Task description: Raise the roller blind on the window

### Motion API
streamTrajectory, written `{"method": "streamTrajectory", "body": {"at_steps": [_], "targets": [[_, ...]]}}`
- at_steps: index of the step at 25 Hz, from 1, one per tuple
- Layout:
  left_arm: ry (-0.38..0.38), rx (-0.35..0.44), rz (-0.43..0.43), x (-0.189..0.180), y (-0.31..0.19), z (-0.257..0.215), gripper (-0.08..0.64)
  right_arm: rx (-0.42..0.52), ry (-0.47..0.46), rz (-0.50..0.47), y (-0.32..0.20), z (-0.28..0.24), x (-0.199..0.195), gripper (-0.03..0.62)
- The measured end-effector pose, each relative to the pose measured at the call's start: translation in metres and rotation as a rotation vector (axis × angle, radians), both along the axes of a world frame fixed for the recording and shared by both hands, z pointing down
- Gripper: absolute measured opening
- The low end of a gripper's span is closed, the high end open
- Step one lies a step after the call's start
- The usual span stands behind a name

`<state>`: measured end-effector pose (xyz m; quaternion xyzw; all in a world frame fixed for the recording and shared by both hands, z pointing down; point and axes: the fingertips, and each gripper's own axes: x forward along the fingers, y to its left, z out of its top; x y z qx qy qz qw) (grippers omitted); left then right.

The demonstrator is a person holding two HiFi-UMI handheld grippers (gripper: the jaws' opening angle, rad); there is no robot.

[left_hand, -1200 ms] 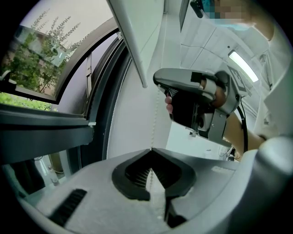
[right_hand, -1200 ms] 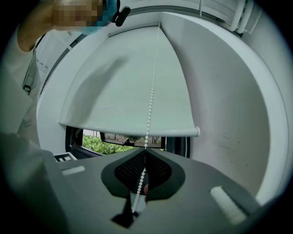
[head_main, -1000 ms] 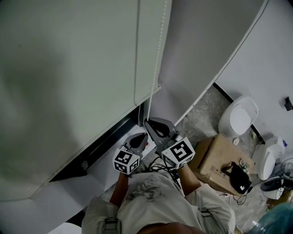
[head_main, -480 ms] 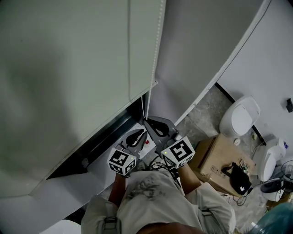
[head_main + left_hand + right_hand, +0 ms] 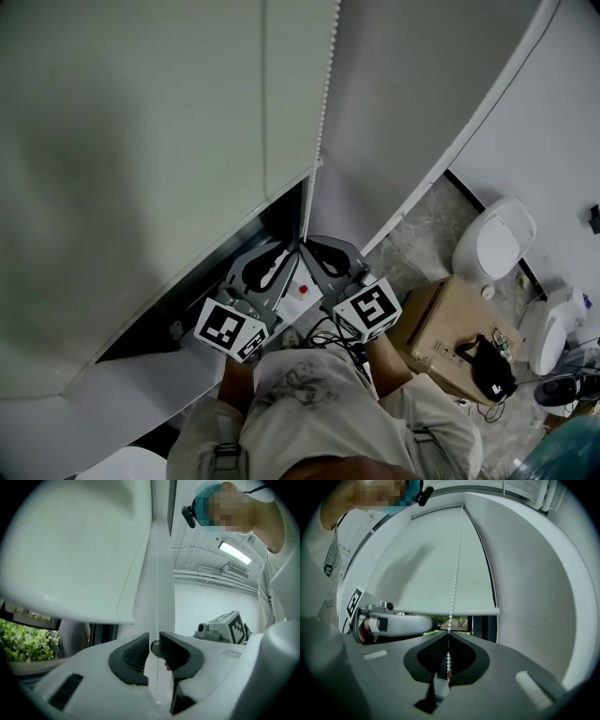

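– Since the earlier frame, the left gripper [image 5: 154,645] had climbed toward the blind [image 5: 141,150] in the head view. The blind's bottom rail [image 5: 440,613] had also crept a little higher up the frame.
– And its jaws?
– They had just been opening. The bead chain [image 5: 454,581] ran through the gap between them, but the pads were not pressing on it, so it was released.
– What about the right gripper [image 5: 448,651]?
– Clenched on the chain, low in the centre of its own view, just under the rail.
– So how far along was the job?
– Barely begun, I judged. The blind covered nearly all of the window [image 5: 480,620]. Only a narrow strip with greenery [image 5: 26,641] behind it showed beneath the rail, at the lower left of the left gripper view and mid-frame in the right gripper view.
– What was left?
– Most of the lift. The left gripper looked set to take a fresh, higher hold on the chain for another pull. Many more pulls would likely be needed.
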<state>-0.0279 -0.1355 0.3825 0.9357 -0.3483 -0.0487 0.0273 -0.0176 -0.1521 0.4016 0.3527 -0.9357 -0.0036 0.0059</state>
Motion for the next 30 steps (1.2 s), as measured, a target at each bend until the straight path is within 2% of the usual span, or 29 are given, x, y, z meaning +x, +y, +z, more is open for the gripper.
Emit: {"method": "streamTrajectory", "body": {"at_steps": [5,8,13,16,22,27,30], "targets": [[0.004,0.122,0.015,0.011,-0.006,-0.047,0.08,0.005,0.01,-0.001,0.003,-0.001,0.0,0.011],[0.005,0.16,0.018,0.015,-0.013,-0.06,0.08,0.048,0.001,-0.007,0.002,-0.005,-0.005,0.011],[0.023,0.174,0.033,0.022,-0.023,-0.067,0.076,0.063,-0.003,-0.009,-0.001,-0.006,-0.01,0.011],[0.031,0.187,0.035,0.019,-0.023,-0.069,0.021,0.068,-0.003,-0.007,-0.001,-0.006,-0.013,0.011],[0.044,0.181,0.036,0.02,-0.018,-0.065,0.012,0.02,0.016,0.009,0.001,0.001,-0.009,0.011],[0.041,0.16,0.032,0.012,-0.02,-0.051,0.012,0.051,0.025,-0.007,0.0,0.011,-0.019,0.011],[0.028,0.137,0.033,0.013,-0.02,-0.038,0.011,-0.009,0.034,0.002,0.002,0.028,-0.018,0.011]]}}
